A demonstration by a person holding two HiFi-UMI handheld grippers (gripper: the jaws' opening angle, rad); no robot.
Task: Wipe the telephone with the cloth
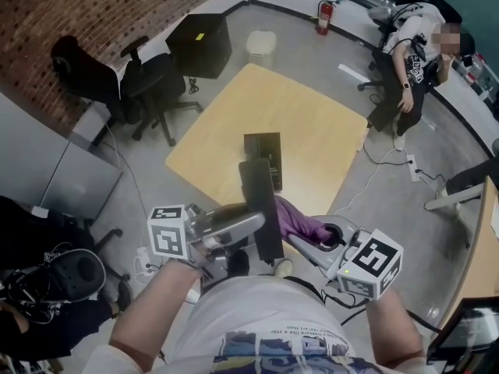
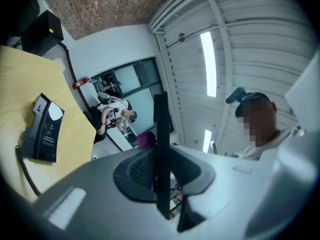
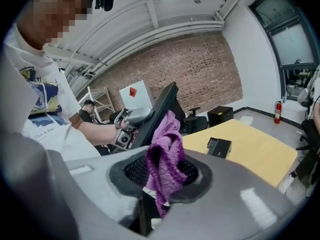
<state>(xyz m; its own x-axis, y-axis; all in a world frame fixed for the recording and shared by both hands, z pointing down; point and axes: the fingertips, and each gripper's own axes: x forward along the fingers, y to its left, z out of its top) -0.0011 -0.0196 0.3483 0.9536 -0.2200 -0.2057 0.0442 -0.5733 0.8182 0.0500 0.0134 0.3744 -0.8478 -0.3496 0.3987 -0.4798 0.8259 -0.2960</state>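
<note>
A flat black telephone handset (image 1: 260,209) stands on edge above the near corner of the yellow table (image 1: 312,123). My left gripper (image 1: 256,224) is shut on its lower part. In the left gripper view the handset (image 2: 161,134) runs edge-on between the jaws. My right gripper (image 1: 318,238) is shut on a purple cloth (image 1: 299,221), which lies against the handset's right face. The right gripper view shows the cloth (image 3: 167,154) bunched between the jaws and touching the handset (image 3: 161,109). The black telephone base (image 1: 263,149) sits on the table, apart from both grippers.
Two black office chairs (image 1: 148,92) and a black cabinet (image 1: 203,44) stand beyond the table's left side, with a white bin (image 1: 261,44) and a red fire extinguisher (image 1: 324,15) behind. A seated person (image 1: 409,61) is at the far right. Cables and a power strip (image 1: 412,166) lie on the floor.
</note>
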